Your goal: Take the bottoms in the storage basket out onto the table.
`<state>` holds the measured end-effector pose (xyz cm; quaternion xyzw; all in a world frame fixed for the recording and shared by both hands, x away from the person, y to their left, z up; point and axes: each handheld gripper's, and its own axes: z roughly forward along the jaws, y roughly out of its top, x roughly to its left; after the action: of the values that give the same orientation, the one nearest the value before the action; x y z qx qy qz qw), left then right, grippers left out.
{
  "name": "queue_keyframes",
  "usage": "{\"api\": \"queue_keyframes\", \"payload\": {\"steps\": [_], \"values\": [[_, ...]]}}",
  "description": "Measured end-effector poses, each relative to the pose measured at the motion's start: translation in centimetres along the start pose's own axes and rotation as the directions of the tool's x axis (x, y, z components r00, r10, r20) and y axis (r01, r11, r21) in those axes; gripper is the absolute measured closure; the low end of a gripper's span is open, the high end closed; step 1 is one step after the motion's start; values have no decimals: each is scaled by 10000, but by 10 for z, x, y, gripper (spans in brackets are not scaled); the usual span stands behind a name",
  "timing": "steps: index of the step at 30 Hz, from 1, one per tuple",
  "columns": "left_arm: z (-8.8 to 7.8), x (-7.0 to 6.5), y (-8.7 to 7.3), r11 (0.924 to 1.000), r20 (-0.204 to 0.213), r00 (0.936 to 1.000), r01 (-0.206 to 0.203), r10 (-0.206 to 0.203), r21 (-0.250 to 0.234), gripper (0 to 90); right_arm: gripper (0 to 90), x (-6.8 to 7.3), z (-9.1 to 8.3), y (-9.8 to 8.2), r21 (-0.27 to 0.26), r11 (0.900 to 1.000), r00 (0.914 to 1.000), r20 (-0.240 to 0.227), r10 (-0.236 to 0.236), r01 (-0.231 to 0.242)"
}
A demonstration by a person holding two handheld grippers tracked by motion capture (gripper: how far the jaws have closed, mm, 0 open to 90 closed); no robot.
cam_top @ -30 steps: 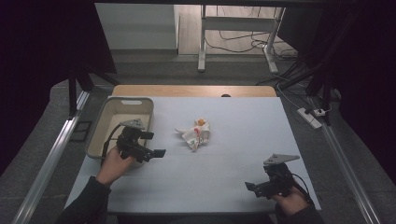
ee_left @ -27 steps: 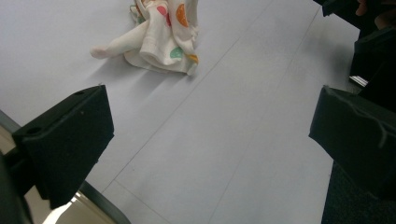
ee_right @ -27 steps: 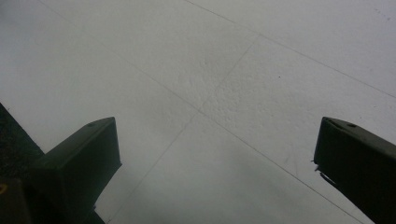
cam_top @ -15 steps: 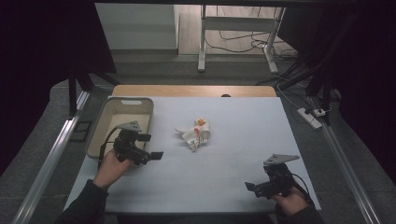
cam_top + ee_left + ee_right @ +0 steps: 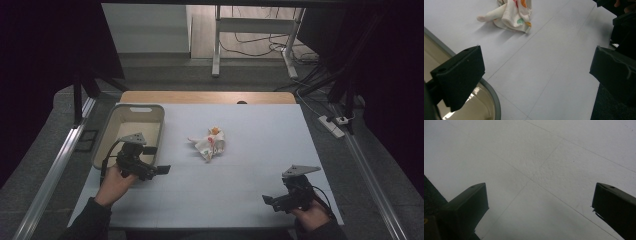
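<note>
cloth (image 5: 511, 15) top cut off, print unclear

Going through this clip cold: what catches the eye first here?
A crumpled white cloth with coloured spots lies alone mid-table. A beige bin sits at the table's left edge, with the left gripper open beside its near corner. The right gripper rests open at the near right.

White cloth (image 5: 210, 143) with orange, red, green spots, beige bin (image 5: 111, 133), pale grey table (image 5: 235, 195), black claws
</note>
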<state>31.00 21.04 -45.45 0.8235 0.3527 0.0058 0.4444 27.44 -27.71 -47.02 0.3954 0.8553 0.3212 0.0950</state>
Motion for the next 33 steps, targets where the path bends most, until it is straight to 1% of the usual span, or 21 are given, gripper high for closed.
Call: {"api": "queue_keyframes", "payload": {"steps": [4,13,20,28,33], "values": [[-4,0,-4,9999,-60,9999,144,-145,-82,0,2,0,0,0,1,10000,10000,11,6,-6],[-13,-1,-13,9996,-137,9997,209,-212,-211,0,2,0,0,0,3,10000,10000,20,-13,13],[-21,-1,-19,9984,-98,9993,356,-360,-438,0,2,0,0,0,1,10000,10000,17,-11,11],[-26,-2,-28,9980,-227,9988,432,-443,-470,0,2,0,0,0,13,10000,10000,20,-17,17],[-29,-2,-33,9976,-204,9986,486,-497,-489,0,2,0,0,0,17,10000,10000,16,-20,20]]}}
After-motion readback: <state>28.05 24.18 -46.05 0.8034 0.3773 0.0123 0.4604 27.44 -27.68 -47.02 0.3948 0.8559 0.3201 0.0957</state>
